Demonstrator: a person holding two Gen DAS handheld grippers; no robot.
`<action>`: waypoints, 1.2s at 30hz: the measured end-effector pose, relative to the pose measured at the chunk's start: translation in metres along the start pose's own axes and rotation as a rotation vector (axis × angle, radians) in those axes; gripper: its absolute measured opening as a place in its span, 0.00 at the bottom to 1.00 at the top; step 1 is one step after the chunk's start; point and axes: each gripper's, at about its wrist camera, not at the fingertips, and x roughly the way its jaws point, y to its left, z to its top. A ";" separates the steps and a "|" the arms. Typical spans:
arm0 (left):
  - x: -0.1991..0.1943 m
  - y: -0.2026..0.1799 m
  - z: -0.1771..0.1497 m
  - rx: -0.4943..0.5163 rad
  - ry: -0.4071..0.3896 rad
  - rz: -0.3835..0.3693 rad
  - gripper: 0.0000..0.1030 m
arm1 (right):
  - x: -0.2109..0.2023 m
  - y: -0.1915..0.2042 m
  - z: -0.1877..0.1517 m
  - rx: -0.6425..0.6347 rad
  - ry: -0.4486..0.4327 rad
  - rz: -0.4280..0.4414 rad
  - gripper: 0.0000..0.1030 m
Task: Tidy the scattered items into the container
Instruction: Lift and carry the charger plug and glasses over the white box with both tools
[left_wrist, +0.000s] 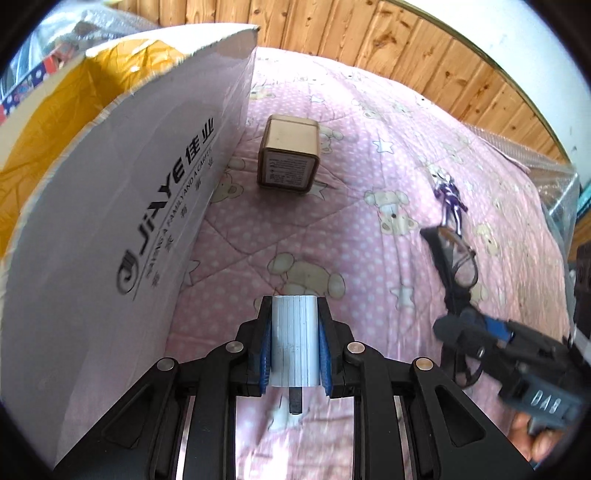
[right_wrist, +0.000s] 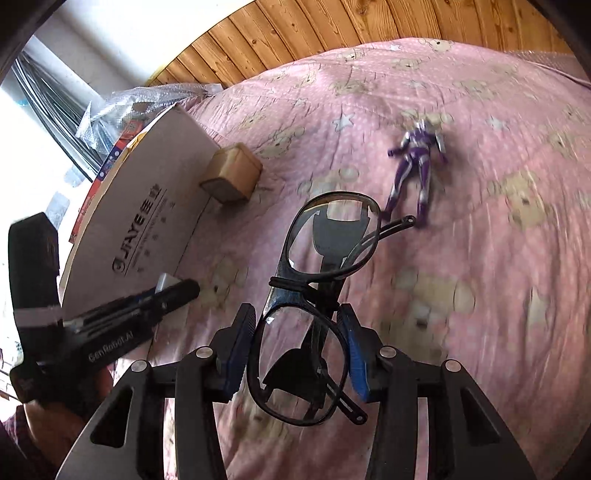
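My left gripper (left_wrist: 294, 339) is shut on a small white ribbed block (left_wrist: 294, 343) and holds it above the pink bedspread (left_wrist: 369, 229), just right of the large cardboard box (left_wrist: 122, 206). My right gripper (right_wrist: 301, 347) is shut on a pair of black-framed glasses (right_wrist: 325, 258), held above the bed. The glasses also show in the left wrist view (left_wrist: 456, 266). A small tan cube box (left_wrist: 290, 155) lies beside the cardboard box's wall. A purple and silver toy figure (right_wrist: 415, 166) lies on the bedspread further out.
The cardboard box (right_wrist: 147, 206) has an open top with yellow lining (left_wrist: 48, 129). Bubble wrap (right_wrist: 147, 99) lies behind it. A wooden panel wall (left_wrist: 369, 33) stands at the bed's far edge.
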 end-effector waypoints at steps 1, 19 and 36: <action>-0.004 -0.001 -0.002 0.010 -0.006 0.000 0.20 | -0.001 0.002 -0.006 0.002 0.002 0.002 0.46; -0.065 -0.007 -0.038 0.048 -0.059 -0.090 0.20 | -0.026 0.041 -0.079 -0.010 0.001 0.007 0.46; -0.125 -0.001 -0.048 0.042 -0.133 -0.182 0.20 | -0.066 0.089 -0.088 -0.054 -0.052 0.098 0.46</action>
